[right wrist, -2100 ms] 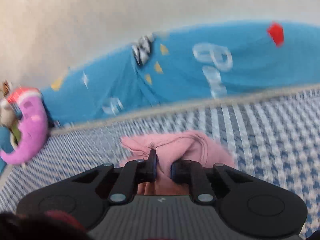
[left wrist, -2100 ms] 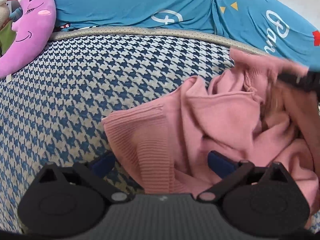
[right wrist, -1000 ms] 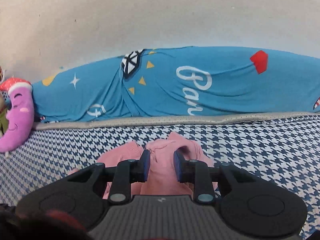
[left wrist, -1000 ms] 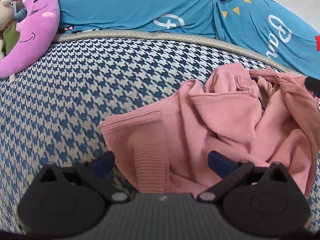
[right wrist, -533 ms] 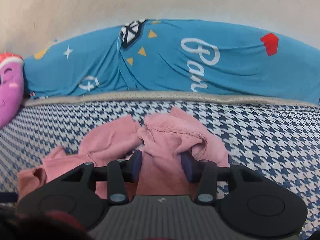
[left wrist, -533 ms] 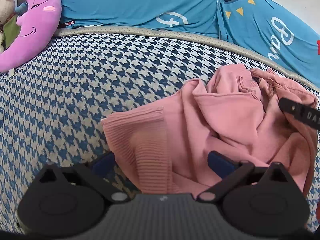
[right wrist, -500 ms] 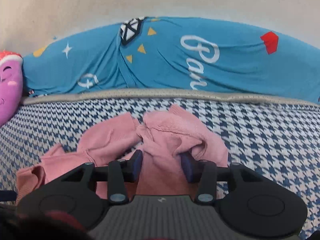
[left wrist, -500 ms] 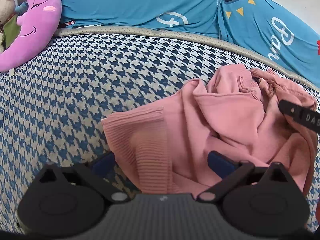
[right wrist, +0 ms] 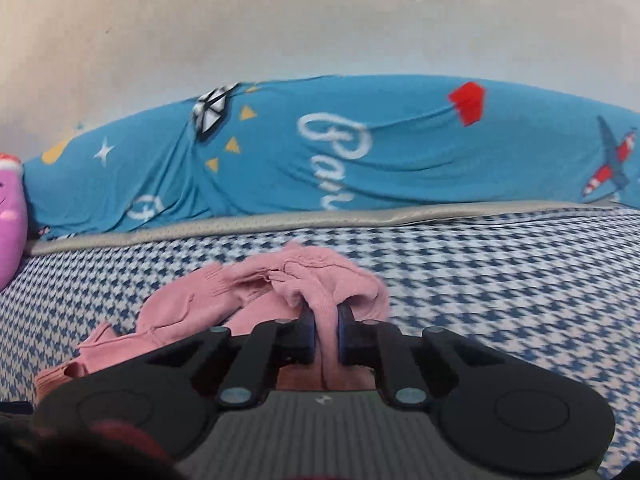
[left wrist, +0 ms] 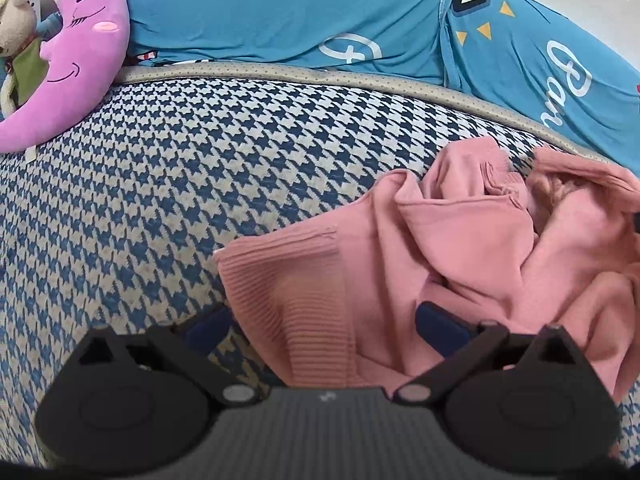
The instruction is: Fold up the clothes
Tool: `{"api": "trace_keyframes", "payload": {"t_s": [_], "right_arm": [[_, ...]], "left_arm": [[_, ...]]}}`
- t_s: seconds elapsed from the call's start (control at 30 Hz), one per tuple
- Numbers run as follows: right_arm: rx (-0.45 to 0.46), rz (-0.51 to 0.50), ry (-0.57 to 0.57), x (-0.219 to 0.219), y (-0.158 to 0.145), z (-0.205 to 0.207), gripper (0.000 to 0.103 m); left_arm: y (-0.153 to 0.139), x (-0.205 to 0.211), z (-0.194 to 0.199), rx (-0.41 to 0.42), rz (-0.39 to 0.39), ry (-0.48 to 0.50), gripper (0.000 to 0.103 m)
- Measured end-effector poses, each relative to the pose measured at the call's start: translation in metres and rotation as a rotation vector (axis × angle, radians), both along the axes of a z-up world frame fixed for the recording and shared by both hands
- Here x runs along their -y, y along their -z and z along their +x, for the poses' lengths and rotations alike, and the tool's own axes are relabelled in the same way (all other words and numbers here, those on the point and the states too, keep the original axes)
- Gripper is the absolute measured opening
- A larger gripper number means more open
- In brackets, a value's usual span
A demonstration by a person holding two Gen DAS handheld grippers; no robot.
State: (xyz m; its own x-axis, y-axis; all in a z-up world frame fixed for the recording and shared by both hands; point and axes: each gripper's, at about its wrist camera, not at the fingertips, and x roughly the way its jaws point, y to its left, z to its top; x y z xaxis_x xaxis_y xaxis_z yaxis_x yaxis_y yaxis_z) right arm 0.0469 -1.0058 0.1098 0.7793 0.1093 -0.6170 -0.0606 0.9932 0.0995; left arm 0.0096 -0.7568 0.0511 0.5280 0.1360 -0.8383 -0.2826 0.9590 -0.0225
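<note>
Between the right gripper [right wrist: 325, 334] fingers, pink sweater [right wrist: 320, 280] fabric hides the tips.

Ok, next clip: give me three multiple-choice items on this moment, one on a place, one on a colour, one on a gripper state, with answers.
1. Where does the pink sweater lie?
A. on the houndstooth cover
B. on the blue printed bedding
C. on the purple moon plush

2. What colour is the moon plush's cap?
A. green
B. red with white dots
C. yellow

3. What is the right gripper doing?
A. wide open above the cover
B. shut on nothing
C. shut on a fold of the sweater

Answers: 1 A, blue-and-white check surrounds it; 2 B, seen at the plush's top; 3 C, pink fabric sits pinched between its fingers, while the left gripper is open.
</note>
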Motion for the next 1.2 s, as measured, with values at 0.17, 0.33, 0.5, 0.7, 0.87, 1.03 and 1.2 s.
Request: {"api": "trace_keyframes", "payload": {"t_s": [0.17,0.33,0.5,0.7,0.87,1.03,1.2], "right_arm": [[-0.007,-0.003,0.058,0.017,-0.008,-0.018,0.012],[-0.013,-0.007,0.116,0.033,-0.016,-0.035,0.012],[-0.026,-0.019,0.170,0.049,-0.023,-0.055,0.011],[-0.093,-0.055,0.250,0.071,-0.022,-0.080,0.012],[-0.070,-0.043,0.284,0.091,-0.029,-0.094,0.012],[-0.078,0.003,0.254,0.095,-0.026,-0.090,0.013],[-0.084,0.007,0.199,0.088,-0.019,-0.081,0.022]], "left_arm": [[-0.001,0.004,-0.001,0.014,0.014,0.004,0.103],[-0.003,0.009,-0.003,0.020,0.016,0.009,0.103],[-0.005,0.012,-0.007,0.024,0.024,0.013,0.103],[-0.008,0.014,-0.008,0.027,0.029,0.005,0.103],[-0.010,0.014,-0.009,0.032,0.026,-0.002,0.103],[-0.011,0.015,-0.011,0.036,0.037,0.009,0.103],[-0.010,0.017,-0.012,0.029,0.019,0.020,0.103]]}}
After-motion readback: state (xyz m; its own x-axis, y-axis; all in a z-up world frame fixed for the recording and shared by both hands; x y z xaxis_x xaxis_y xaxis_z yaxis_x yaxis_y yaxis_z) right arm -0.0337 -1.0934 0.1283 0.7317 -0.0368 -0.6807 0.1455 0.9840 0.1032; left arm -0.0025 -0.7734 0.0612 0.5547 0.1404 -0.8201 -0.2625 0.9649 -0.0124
